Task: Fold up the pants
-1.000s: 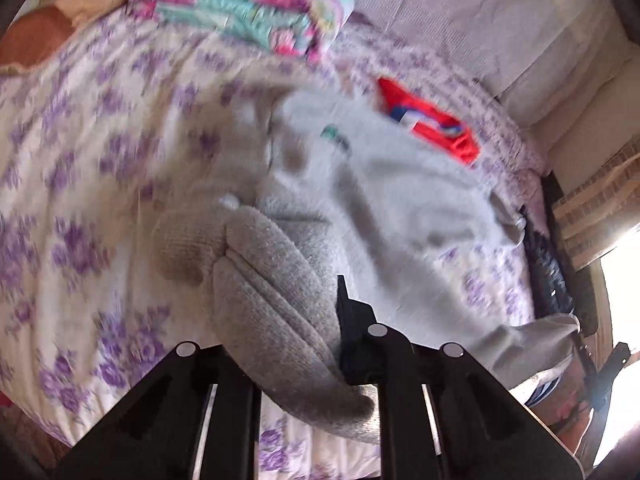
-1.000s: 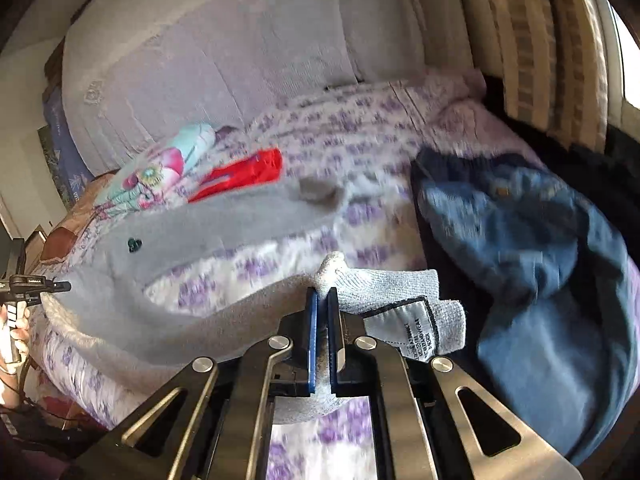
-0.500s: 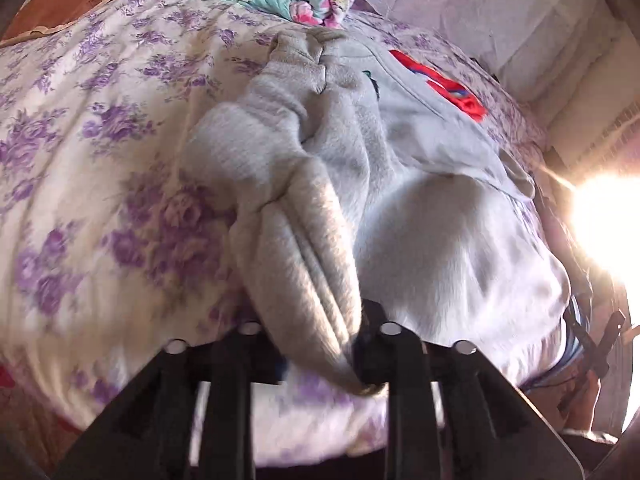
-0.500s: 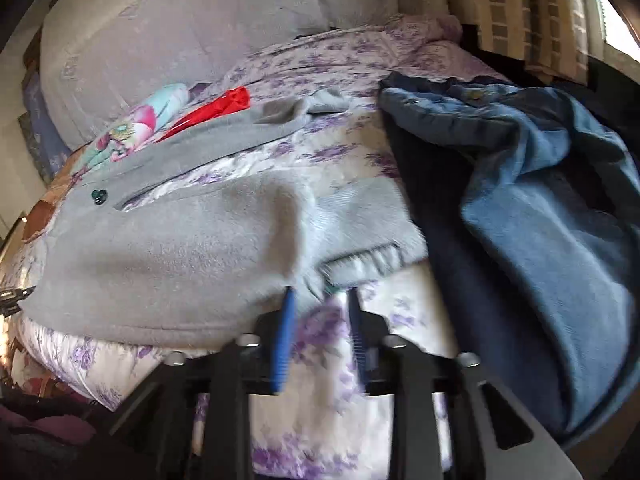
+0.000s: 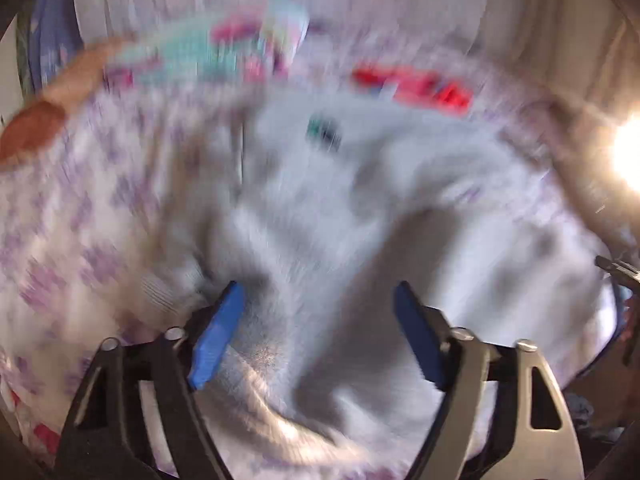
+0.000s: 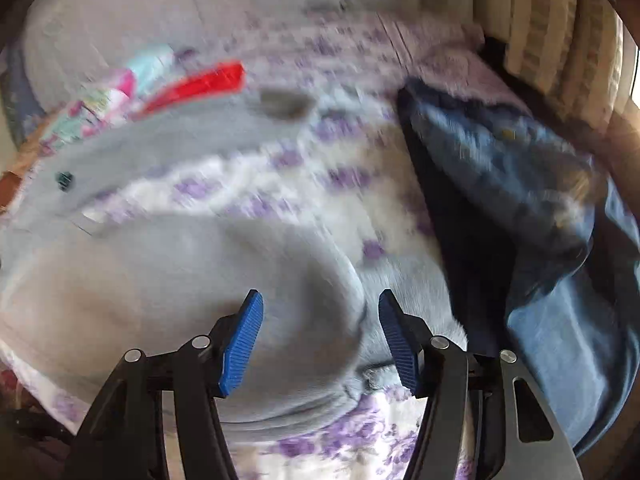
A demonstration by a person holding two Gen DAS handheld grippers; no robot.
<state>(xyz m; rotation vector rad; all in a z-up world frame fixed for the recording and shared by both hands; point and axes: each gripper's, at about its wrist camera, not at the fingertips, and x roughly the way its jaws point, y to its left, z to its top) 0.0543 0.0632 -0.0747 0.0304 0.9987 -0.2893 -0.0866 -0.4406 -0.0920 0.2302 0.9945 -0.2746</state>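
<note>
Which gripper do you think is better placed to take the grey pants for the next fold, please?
Probably the left gripper: its jaws are opening directly over the grey pants. The right gripper, jaws closing slightly, sits at the pants' edge, partly over bedsheet.

Floral-sheeted bed (image 6: 320, 444), striped curtain (image 6: 560, 40)

Heavy motion blur both views; sun glare right edge; fisheye vignette.

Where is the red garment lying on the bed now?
The red garment lies at the far side of the bed, left in the right wrist view, just beyond the grey pants and beside the colourful folded blanket.
</note>
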